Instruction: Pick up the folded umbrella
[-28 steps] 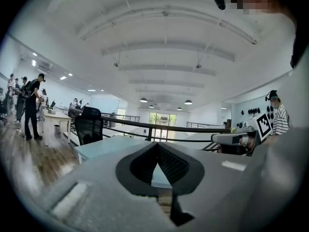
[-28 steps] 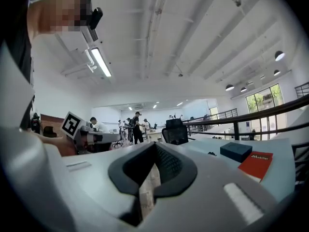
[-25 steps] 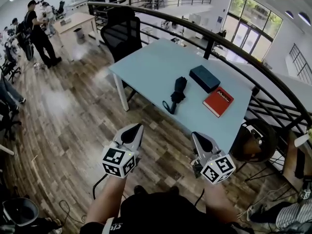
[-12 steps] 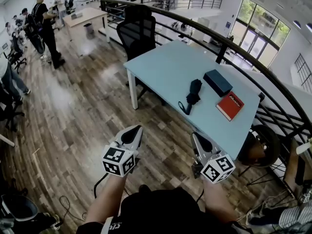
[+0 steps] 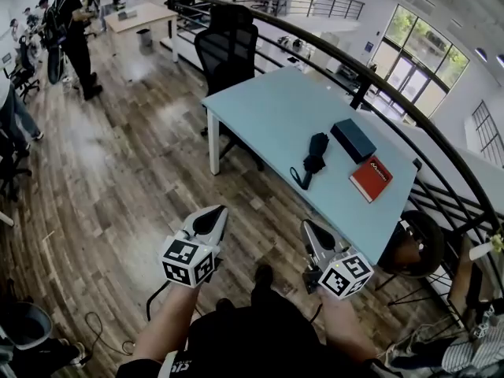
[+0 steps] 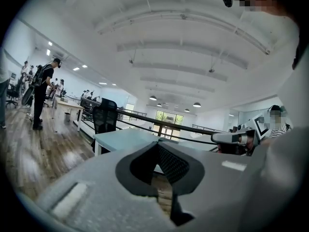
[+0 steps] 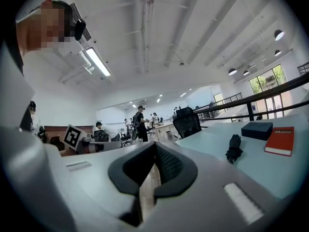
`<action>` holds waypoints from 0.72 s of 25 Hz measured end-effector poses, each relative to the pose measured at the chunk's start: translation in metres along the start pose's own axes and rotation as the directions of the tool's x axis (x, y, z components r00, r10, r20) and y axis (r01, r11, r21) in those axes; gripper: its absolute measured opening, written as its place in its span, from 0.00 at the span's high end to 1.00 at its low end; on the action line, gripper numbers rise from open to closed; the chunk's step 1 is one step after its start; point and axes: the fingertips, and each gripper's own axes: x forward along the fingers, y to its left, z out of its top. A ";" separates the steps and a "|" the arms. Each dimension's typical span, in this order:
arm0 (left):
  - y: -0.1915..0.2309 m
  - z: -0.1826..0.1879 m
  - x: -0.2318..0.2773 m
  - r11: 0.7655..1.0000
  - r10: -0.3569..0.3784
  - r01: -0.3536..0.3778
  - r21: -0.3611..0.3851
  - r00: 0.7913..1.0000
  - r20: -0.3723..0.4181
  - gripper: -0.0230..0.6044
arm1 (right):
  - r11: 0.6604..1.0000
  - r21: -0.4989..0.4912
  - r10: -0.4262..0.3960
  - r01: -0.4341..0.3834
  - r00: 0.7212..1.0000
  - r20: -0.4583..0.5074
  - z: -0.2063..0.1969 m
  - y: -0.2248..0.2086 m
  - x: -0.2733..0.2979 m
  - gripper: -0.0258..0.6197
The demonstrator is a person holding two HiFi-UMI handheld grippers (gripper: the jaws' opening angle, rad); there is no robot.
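Note:
The folded black umbrella (image 5: 314, 153) lies on the pale blue table (image 5: 268, 105), its strap loop toward the table's near edge. It also shows at the right of the right gripper view, umbrella (image 7: 234, 148), beyond the jaws. Both grippers hang over the wooden floor, well short of the table. My left gripper (image 5: 216, 212) is shut and empty, and its own view shows the jaws of the left gripper (image 6: 157, 144) pointing toward the table (image 6: 120, 138). The right gripper (image 5: 305, 226) is shut as well, with nothing between its jaws at right gripper (image 7: 155, 144).
A dark blue box (image 5: 353, 138) and a red book (image 5: 371, 178) lie right of the umbrella. A black office chair (image 5: 228, 44) stands at the table's far end. A black railing (image 5: 394, 93) runs behind the table. People (image 5: 75, 22) stand far left.
Both grippers have travelled over the floor, still shut and side by side. The table and umbrella now sit further right in the head view, and the right gripper is lower.

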 end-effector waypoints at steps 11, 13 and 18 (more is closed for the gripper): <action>0.034 0.002 0.087 1.000 0.020 -0.020 -0.007 0.999 -0.049 0.96 | 0.997 0.070 0.036 -0.034 0.999 -0.018 -0.001 -0.070 0.063 0.96; 0.036 0.005 0.115 1.000 0.017 -0.017 -0.011 0.998 -0.056 0.96 | 0.997 0.075 0.031 -0.029 0.999 -0.018 0.005 -0.095 0.074 0.96; 0.028 0.018 0.187 0.999 -0.022 0.025 0.021 0.995 -0.097 0.96 | 0.995 0.096 0.000 0.000 1.000 -0.002 0.027 -0.163 0.096 0.96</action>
